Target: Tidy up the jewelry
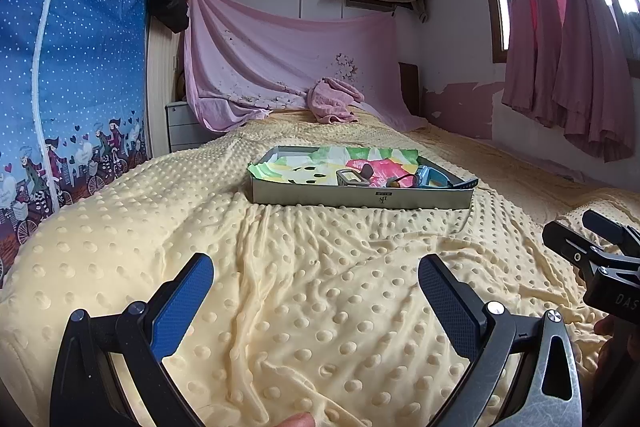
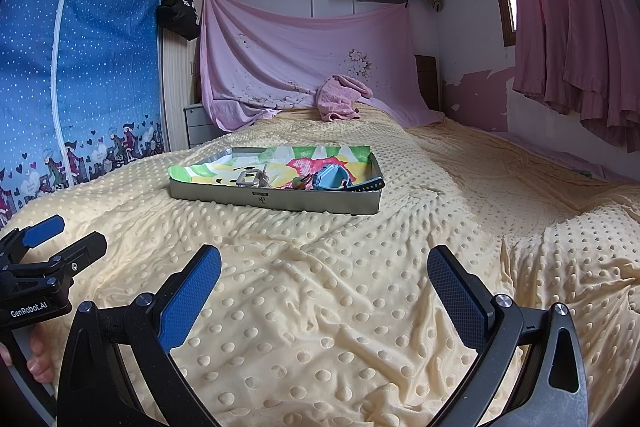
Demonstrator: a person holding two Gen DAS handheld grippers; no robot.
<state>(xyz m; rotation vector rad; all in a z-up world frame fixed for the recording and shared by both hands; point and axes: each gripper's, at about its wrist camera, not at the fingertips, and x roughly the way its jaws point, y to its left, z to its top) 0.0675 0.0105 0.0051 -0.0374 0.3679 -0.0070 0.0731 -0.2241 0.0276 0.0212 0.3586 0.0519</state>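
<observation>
- Left tool (image 1: 316, 283) hangs low over the bed, blue-padded fingers (image 1: 182, 303) spread wide, released, nothing between them.
- Right tool (image 2: 324, 275) the same: jaws wide apart, empty, above the bumpy yellow blanket (image 2: 320, 327).
- Each tool shows in the other's view: the right one pokes in at the right edge of the left wrist view, the left one at the lower left edge of the right wrist view, both apart from the tray.
- Metal tray (image 1: 360, 197) sits on the blanket at centre frame, well ahead of both tools, lined with a bright floral cloth (image 1: 312, 163).
- In the tray, toward its right half: a light blue watch (image 2: 332, 179) with its dark strap reaching the right rim, a small silver rectangular piece (image 2: 250, 179) to its left, and a reddish jewelry bit (image 2: 302, 182) between them, too small to make out.
- Pink towel (image 2: 340, 99) lies bunched at the far end of the bed, upper centre.
</observation>
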